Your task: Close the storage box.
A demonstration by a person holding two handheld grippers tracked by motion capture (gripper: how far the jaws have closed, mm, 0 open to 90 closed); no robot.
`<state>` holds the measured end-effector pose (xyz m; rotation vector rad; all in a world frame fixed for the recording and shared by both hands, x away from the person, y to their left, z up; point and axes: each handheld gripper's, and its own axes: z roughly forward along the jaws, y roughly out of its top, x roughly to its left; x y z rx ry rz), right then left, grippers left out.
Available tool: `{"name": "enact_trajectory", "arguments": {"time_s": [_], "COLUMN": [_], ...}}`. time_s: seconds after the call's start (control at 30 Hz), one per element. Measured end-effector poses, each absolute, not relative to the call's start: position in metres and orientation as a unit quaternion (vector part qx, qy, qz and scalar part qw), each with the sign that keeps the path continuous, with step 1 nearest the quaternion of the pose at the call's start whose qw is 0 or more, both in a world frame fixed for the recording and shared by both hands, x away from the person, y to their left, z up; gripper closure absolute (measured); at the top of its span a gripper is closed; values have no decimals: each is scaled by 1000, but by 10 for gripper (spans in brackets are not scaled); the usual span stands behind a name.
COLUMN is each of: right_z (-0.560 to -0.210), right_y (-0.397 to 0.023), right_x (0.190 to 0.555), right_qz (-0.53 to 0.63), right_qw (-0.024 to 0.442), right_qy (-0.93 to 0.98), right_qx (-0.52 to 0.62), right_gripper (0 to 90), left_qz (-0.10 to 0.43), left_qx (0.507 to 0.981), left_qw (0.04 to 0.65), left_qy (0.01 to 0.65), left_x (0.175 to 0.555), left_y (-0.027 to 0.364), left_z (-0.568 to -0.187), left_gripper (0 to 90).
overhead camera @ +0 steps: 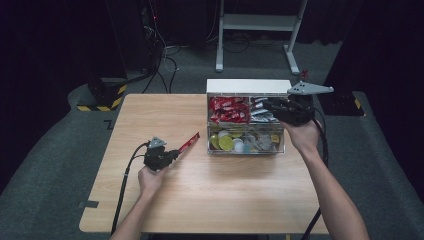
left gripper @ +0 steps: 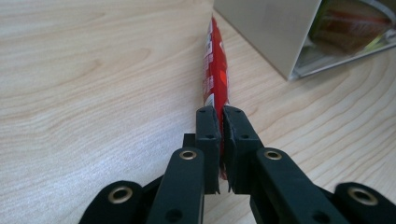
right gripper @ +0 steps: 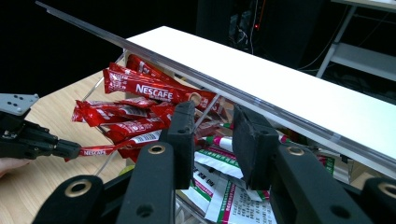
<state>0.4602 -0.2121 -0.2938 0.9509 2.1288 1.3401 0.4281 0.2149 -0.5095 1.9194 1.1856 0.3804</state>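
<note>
My left gripper [overhead camera: 177, 152] [left gripper: 220, 116] is shut on one end of a red Nescafe stick sachet [overhead camera: 190, 142] [left gripper: 215, 74]. The sachet points up and right toward the clear compartment box [overhead camera: 247, 150], low over the wooden table [overhead camera: 150, 115]. It also shows far off in the right gripper view, as the sachet [right gripper: 95, 150] in the left gripper [right gripper: 70, 150]. My right gripper [overhead camera: 266, 104] [right gripper: 212, 116] is at the box's back right, jaws apart, tips just under the raised lid's [overhead camera: 247, 86] [right gripper: 280, 93] clear edge. Nothing is clearly pinched between them.
The box holds red sachets [overhead camera: 228, 110] [right gripper: 140, 88] at back left, white-green sachets [overhead camera: 261, 114] [right gripper: 224, 186] at back right and round capsules [overhead camera: 225, 141] in front. Behind the table stand a white frame [overhead camera: 260, 22] and floor cables. Bare wood lies left and front.
</note>
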Motion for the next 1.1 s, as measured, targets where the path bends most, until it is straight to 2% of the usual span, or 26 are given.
{"name": "enact_trajectory", "arguments": {"time_s": [0.5,0.73,0.93,1.1], "right_z": [-293,-290,-291,-290], "right_y": [-212,-211,-213,-216], "right_x": [460,460,459,457], "right_qz": [481,475,482,484], "right_qw": [225,226,224,224], "right_qy": [774,777,774,773], "right_qx": [344,345,344,344], "right_gripper": [693,693,692,691], "left_qz": [142,143,144,162], "left_qx": [772,773,752,742], "left_qw": [392,392,418,426], "left_qy": [479,479,488,492], "left_x": [429,428,424,418], "left_y": [217,217,228,239], "left_z": [-522,-521,-514,-510], "left_gripper": [821,715,542,499]}}
